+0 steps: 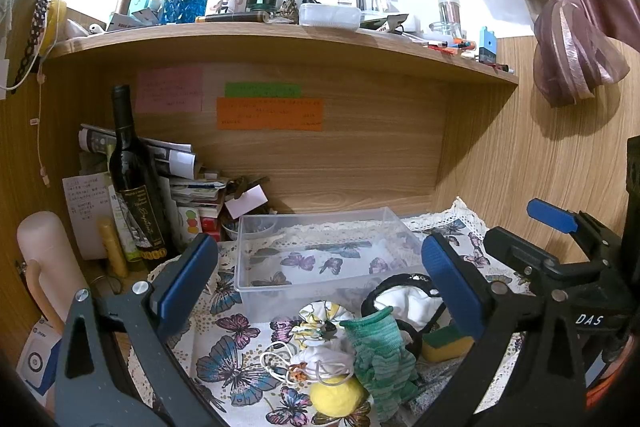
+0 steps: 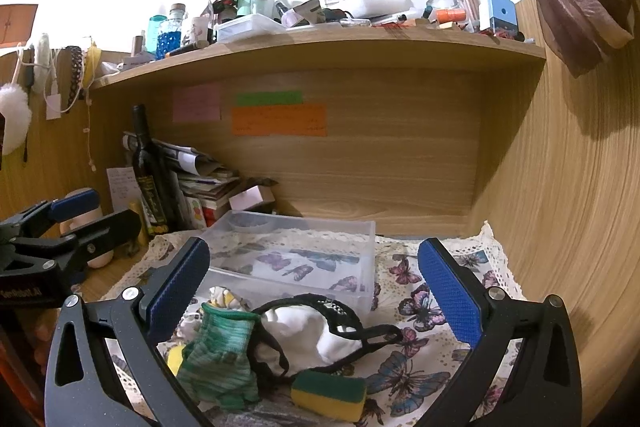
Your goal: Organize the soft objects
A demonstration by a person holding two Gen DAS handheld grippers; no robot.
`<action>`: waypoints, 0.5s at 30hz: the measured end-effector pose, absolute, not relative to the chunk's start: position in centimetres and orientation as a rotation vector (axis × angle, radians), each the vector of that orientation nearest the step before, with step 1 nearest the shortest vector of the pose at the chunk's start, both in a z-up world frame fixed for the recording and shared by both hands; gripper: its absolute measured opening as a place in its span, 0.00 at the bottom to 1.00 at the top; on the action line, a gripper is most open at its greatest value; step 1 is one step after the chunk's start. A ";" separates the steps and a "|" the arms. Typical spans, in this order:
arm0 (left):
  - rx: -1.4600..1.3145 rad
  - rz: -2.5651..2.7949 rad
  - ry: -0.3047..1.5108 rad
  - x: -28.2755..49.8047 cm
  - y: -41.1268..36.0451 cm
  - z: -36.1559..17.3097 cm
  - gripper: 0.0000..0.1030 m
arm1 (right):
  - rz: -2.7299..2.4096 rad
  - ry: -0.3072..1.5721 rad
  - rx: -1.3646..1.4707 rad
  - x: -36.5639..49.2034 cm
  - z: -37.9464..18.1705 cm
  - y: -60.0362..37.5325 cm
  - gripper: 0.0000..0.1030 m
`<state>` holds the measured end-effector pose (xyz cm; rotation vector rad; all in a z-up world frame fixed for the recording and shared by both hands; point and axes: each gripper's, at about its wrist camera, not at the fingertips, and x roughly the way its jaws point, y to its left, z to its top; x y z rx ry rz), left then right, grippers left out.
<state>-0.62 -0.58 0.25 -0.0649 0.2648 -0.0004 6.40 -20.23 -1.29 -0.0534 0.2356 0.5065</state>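
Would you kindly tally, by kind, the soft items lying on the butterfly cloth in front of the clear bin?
Green knitted glove: 1
Yellow-and-green sponge: 1
White cloth with black trim: 1
Yellow fuzzy ball: 1
Tied white fabric pouches: 2
Total: 6

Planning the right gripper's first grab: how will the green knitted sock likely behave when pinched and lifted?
The green knitted sock lies crumpled and slumped, so it will probably be floppy and drape from the pads. Its ribbed knit should grip well, and it looks light. It rests against the black-trimmed white cloth, which may drag along.
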 end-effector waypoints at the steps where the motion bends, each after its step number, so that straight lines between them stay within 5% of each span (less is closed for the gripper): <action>1: -0.064 0.000 0.264 -0.6 -0.6 0.2 1.00 | 0.506 0.235 -0.053 6.4 -1.3 -20.2 1.00; 15: -0.058 0.001 0.263 -0.6 -0.6 0.2 1.00 | 0.508 0.233 -0.051 6.4 -1.2 -20.3 1.00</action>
